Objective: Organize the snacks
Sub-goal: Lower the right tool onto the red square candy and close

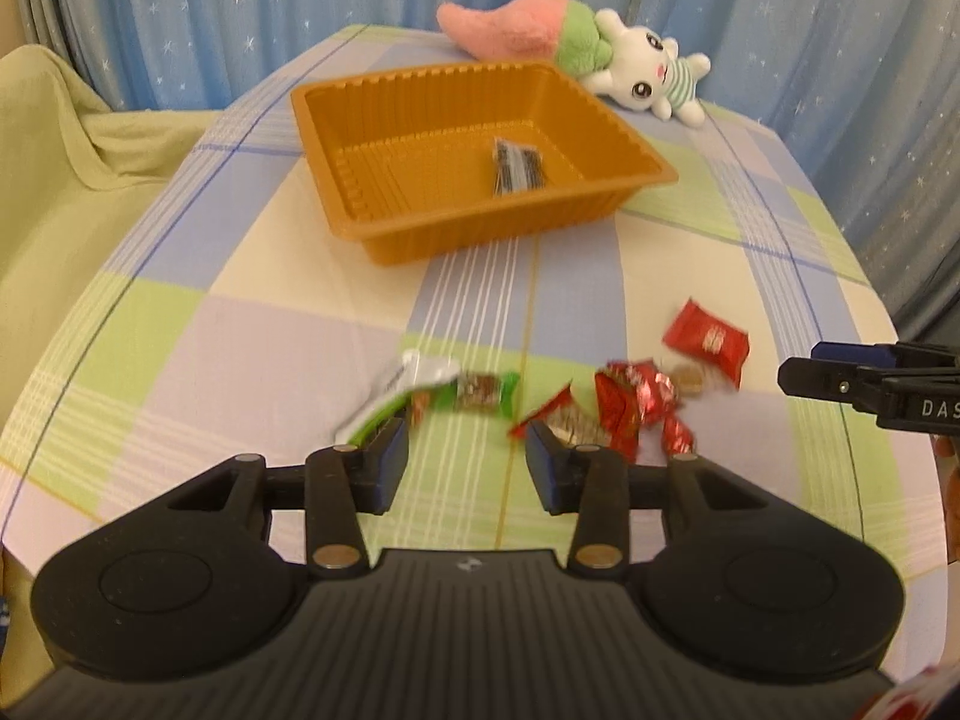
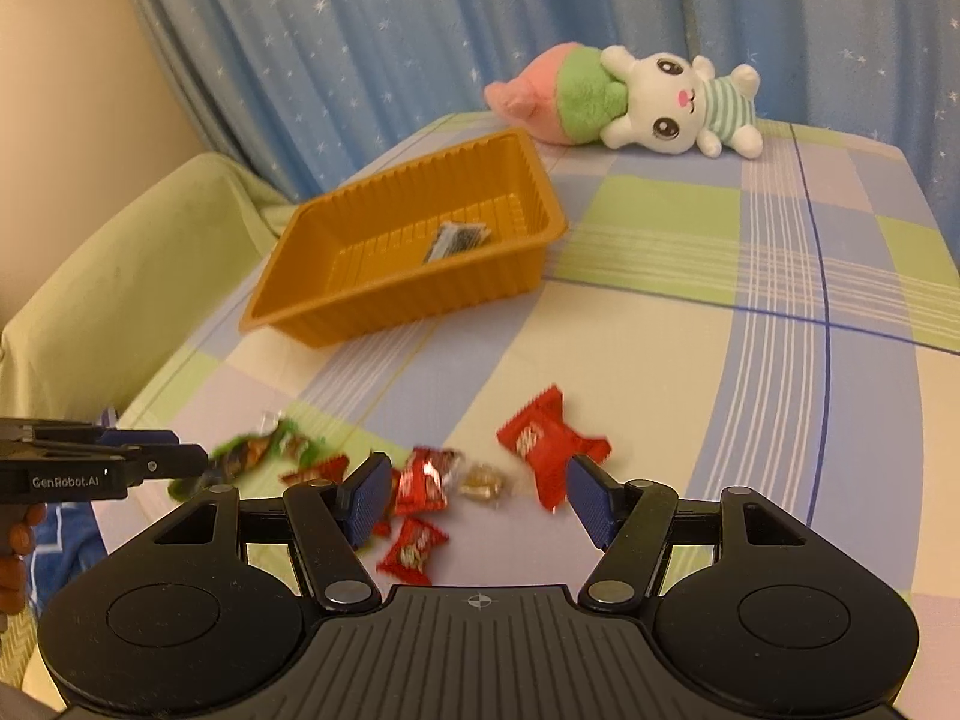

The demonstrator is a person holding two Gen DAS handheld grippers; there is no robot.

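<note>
Orange tray (image 1: 354, 204) sits far-centre on the checked tablecloth (image 1: 270, 330), one dark-wrapped snack (image 1: 516, 165) lying in it toward its right side. Plush rabbit (image 1: 651, 75) lies at the far edge of the table, just behind the tray's far right corner, against the blue star curtain (image 1: 240, 12).

Loose snacks lie scattered near the front of the table: a green-and-white wrapper (image 1: 420, 387) on the left, a cluster of crumpled red wrappers (image 1: 630, 408) in the middle, one flat red packet (image 1: 708, 342) further right, well apart from the tray. A small gold-wrapped candy (image 2: 483, 480) sits among the reds (blurry, hard to read).

Left gripper (image 1: 467, 462) hovers low over the near snacks, fingers spread apart, nothing between them; its left fingertip overlaps the green wrapper in view, contact unclear.

Right gripper (image 2: 474, 495) is near the red cluster, fingers wide apart and holding nothing, red wrappers visible in the gap. Green cloth-covered seat (image 2: 120, 276) on the left beside the table.
</note>
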